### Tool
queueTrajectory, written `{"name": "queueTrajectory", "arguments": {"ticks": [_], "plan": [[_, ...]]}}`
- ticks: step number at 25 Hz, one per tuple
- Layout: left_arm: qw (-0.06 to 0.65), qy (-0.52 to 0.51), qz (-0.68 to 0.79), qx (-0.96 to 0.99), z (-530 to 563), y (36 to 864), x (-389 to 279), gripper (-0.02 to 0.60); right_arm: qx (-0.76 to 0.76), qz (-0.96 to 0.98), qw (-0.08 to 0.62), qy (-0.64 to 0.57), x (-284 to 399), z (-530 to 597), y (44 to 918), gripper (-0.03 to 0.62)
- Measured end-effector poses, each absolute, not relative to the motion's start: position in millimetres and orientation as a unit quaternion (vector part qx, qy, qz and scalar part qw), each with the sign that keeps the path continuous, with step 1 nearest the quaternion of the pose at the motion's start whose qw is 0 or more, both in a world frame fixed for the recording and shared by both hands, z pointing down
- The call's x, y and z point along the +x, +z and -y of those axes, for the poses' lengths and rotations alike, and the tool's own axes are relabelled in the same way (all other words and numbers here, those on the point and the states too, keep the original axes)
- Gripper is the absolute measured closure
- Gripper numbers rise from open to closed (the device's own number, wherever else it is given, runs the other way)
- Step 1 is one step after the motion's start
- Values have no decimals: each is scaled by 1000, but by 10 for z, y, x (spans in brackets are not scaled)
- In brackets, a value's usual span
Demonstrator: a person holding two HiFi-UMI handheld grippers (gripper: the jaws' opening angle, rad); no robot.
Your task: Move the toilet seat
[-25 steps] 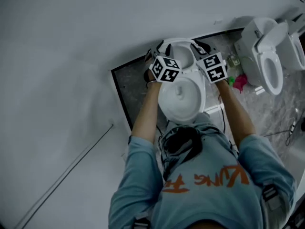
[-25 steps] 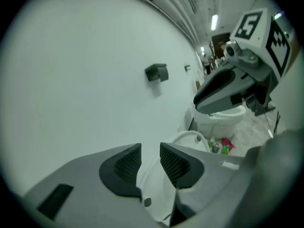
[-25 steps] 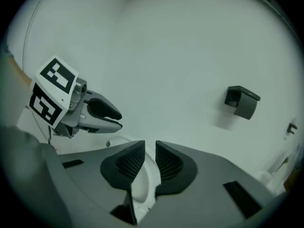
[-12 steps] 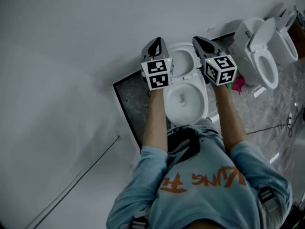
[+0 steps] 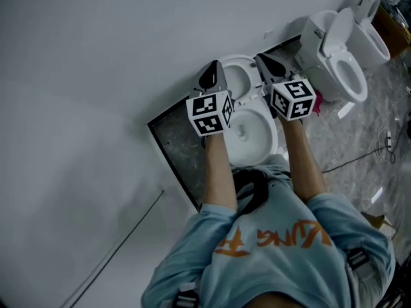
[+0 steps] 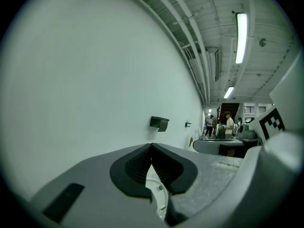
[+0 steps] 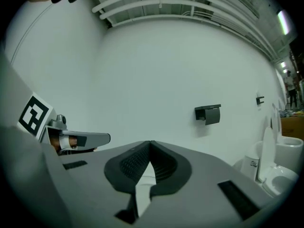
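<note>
A white toilet [image 5: 252,132] stands on a dark floor panel [image 5: 174,140] against the white wall. Its bowl shows between my two forearms, and a white oval part [image 5: 235,77], the seat or lid, lies toward the wall. My left gripper [image 5: 210,70] is lifted over the toilet's left side and my right gripper [image 5: 264,59] over its right side. Both are shut, tips together, with nothing between them. In the left gripper view the left gripper [image 6: 151,148] points along the wall, with a bit of white toilet [image 6: 158,196] showing below its tips. The right gripper [image 7: 150,146] faces the wall.
Two more white toilets [image 5: 339,51] [image 5: 374,25] stand to the right along the wall. A cable [image 5: 359,156] runs over the marbled floor at right. A dark paper holder [image 7: 208,114] hangs on the wall. People stand far off down the room [image 6: 228,125].
Both grippers have come up off the toilet's rim and their jaws have shut. They now hang higher and a little further apart, clear of the toilet.
</note>
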State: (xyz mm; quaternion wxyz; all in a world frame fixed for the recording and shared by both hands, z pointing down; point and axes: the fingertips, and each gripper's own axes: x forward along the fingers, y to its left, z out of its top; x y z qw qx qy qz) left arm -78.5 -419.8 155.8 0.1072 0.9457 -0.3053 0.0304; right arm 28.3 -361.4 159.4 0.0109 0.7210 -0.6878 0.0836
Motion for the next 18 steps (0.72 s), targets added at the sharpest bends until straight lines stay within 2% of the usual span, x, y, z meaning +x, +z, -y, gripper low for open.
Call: {"name": "queueTrajectory", "arguments": {"ticks": [18], "plan": [[105,52,297,948,4547,1658,-514,580,736,672,48,70,592,3767,1549,594]]}}
